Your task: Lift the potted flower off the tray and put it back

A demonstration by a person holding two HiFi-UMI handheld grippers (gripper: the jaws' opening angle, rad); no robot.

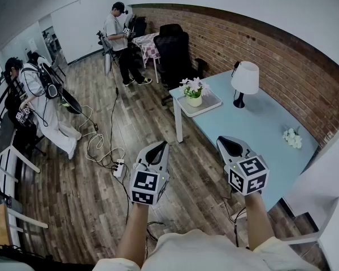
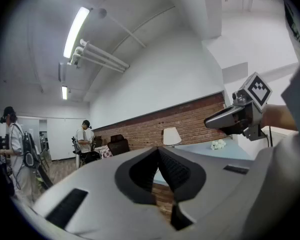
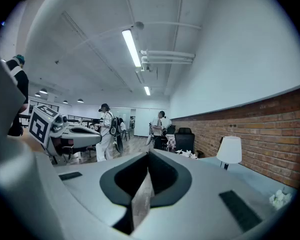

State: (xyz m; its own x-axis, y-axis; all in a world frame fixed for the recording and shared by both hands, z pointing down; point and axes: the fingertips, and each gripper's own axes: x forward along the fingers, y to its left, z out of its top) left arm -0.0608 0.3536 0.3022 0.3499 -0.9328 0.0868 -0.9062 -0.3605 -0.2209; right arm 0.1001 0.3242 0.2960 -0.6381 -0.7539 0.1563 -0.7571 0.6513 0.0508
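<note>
The potted flower [image 1: 193, 92], white and pink blooms in a pale pot, stands on a white tray [image 1: 210, 105] at the far end of the light blue table [image 1: 260, 131]. Both grippers hover over the wooden floor well short of it. My left gripper [image 1: 156, 151] is shut with nothing held; its jaws meet in the left gripper view [image 2: 158, 151]. My right gripper [image 1: 229, 145] is also shut and empty, level with the table's near end. In the right gripper view the blooms [image 3: 187, 154] peek just over the closed jaws [image 3: 149, 156].
A white-shaded lamp [image 1: 244, 81] and a small bunch of white flowers [image 1: 292, 137] are on the table. Black office chair [image 1: 172, 49] behind it, brick wall along the right. Two people [image 1: 118, 38] [image 1: 39, 95] stand farther off. Cables and a power strip [image 1: 118, 167] lie on the floor.
</note>
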